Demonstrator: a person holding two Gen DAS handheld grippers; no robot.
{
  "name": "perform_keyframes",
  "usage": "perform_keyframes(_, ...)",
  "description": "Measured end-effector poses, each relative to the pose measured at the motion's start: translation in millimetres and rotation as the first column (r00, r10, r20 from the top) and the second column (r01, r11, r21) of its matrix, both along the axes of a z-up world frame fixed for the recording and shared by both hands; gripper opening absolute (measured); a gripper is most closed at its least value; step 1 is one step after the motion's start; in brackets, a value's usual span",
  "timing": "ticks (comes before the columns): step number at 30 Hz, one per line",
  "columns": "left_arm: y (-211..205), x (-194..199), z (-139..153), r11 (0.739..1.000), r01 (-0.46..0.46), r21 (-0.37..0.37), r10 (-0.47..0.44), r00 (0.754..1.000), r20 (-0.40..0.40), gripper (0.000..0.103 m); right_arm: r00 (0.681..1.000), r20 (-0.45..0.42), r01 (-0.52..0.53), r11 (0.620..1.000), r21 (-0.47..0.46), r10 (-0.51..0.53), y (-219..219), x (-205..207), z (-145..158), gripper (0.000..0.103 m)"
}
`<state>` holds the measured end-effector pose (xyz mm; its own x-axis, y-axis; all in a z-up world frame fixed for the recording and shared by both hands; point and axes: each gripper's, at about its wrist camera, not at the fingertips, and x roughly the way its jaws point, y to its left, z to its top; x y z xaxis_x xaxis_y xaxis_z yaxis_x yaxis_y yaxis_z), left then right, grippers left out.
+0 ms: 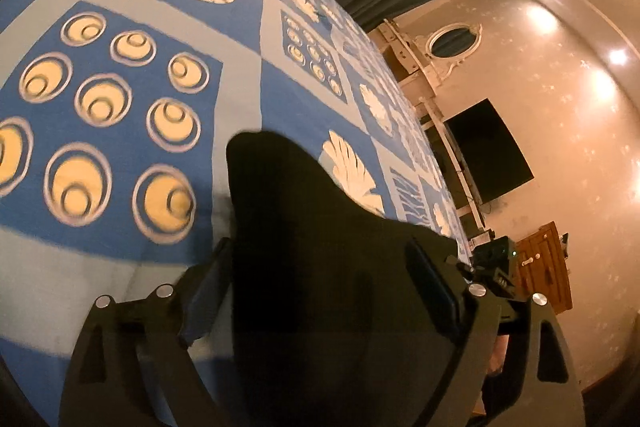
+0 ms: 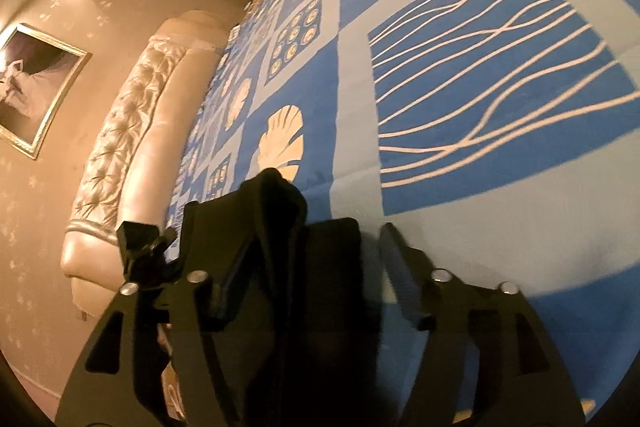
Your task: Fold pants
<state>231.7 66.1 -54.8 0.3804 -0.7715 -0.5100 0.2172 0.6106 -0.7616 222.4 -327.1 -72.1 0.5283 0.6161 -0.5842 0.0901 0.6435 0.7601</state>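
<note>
The black pants (image 1: 320, 267) lie bunched on the blue patterned bedspread (image 1: 240, 99) with a peak of cloth rising between the fingers of each tool, probably where it was pinched for a fold. The left gripper (image 1: 320, 287) stands spread, its pads clear of the cloth; the right gripper (image 2: 316, 283) is parted too, apparently letting go, though cloth sits close against one finger (image 2: 234, 287)

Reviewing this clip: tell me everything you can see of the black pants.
The black pants are dark, matte cloth with no detail readable. In both wrist views a bunched fold rises between spread fingers over the blue patterned bedspread. Neither the left gripper nor the right gripper clearly presses it.
</note>
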Motion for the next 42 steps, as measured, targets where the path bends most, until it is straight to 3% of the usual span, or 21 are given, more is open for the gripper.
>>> perform_keyframes(6, 9.0, -31.1, 3.1, 1.000, -0.023, -0.006, 0.022, 1.000, -0.022, 0.085, 1.000, -0.004, 0.011, 0.986, -0.167, -0.012, 10.1, -21.6, 18.6, 0.077)
perform_keyframes(13, 9.1, -71.1, 0.6, 0.999, -0.032, 0.032, 0.033, 0.999, -0.029, 0.086, 1.000, -0.006, -0.006, 0.972, -0.233, 0.004, 20.7, -52.5, 24.2, 0.086)
perform_keyframes(18, 4.2, -82.2, -1.6, 0.996, -0.050, 0.069, 0.050, 0.999, 0.005, 0.087, 1.000, -0.030, -0.007, 0.980, -0.201, 0.001, 22.5, -71.4, 18.2, 0.092)
perform_keyframes(21, 3.8, -82.4, -2.9, 0.995, -0.074, 0.066, 0.073, 0.997, 0.015, 0.087, 0.999, -0.043, -0.016, 0.988, -0.152, 0.010, 25.9, -77.8, 13.4, 0.101)
perform_keyframes(31, 7.4, -91.2, -4.5, 0.998, -0.054, 0.030, 0.054, 0.999, -0.005, 0.087, 0.996, -0.087, 0.008, 0.998, 0.068, -0.002, 9.9, -86.9, 2.2, 0.101)
perform_keyframes(35, 3.5, -96.4, -4.7, 0.999, -0.025, 0.029, 0.025, 1.000, 0.000, 0.087, 0.992, -0.114, -0.044, 0.988, 0.150, 0.061, 16.4, -88.8, -0.4, 0.101)
perform_keyframes(42, -2.3, -104.5, -6.8, 1.000, -0.013, -0.019, 0.013, 1.000, -0.012, 0.088, 0.983, -0.122, -0.122, 0.983, 0.135, 0.139, 38.4, -93.6, -0.3, 0.101)
